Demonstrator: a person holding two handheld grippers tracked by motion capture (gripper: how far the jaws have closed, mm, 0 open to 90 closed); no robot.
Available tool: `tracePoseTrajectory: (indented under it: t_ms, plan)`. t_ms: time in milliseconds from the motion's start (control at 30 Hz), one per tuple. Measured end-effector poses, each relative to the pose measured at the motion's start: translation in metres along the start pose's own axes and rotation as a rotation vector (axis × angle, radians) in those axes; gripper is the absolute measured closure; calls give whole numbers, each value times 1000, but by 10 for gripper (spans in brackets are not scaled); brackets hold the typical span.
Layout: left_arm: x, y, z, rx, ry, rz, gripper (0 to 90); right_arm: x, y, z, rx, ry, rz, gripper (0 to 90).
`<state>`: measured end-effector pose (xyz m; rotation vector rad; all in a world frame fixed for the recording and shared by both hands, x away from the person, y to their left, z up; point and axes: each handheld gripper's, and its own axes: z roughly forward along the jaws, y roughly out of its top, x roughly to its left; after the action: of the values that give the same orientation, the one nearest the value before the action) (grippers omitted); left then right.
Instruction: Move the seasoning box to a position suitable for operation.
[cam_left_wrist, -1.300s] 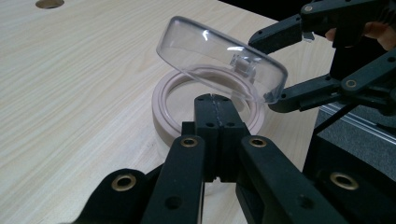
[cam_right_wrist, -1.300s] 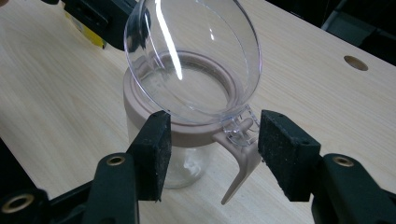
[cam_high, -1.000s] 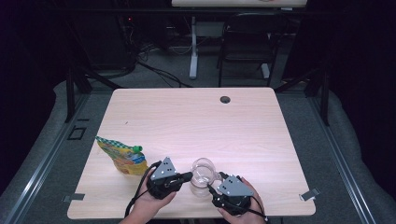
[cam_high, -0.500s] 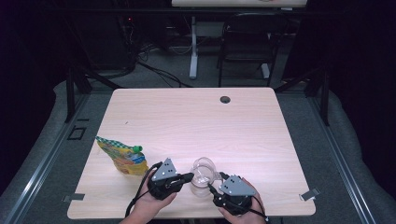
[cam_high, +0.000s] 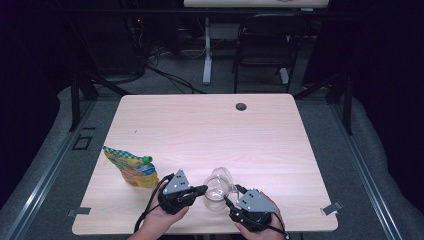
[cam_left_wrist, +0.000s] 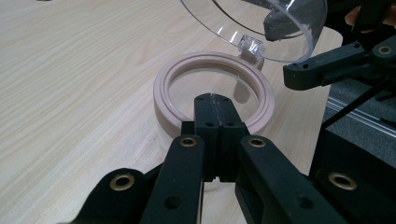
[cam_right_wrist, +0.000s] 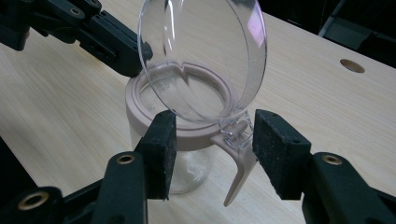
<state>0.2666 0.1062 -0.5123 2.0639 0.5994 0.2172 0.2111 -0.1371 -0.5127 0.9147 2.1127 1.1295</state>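
The clear jar (cam_high: 216, 192) stood on the wooden surface (cam_high: 210, 130) between the two grippers, its pinkish collar (cam_left_wrist: 212, 95) ringing the mouth and its clear hinged lid (cam_right_wrist: 203, 56) swung up and open. The left gripper (cam_left_wrist: 212, 105) had its jaws pressed together with nothing between them, the tips resting at the near edge of the collar. The right gripper (cam_right_wrist: 210, 140) held its jaws apart on either side of the lid's hinge (cam_right_wrist: 236, 135) and the collar's latch tab (cam_right_wrist: 238, 175), its pads not touching them. A yellow-green snack pouch (cam_high: 130, 167) lay on the surface just beyond the left gripper, on the side away from the jar
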Motion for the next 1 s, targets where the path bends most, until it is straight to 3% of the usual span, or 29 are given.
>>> tracePoseTrajectory:
  t_ms: [567,800,1000]
  plan:
    - [0,0,0,0,-3,4,900,-4,-1,-10,-49,-14,26,552]
    - [0,0,0,-1,-3,4,900,-8,-3,-12,-37,-19,35,560]
    - [0,0,0,0,-2,4,900,-14,-8,-9,5,-14,49,561]
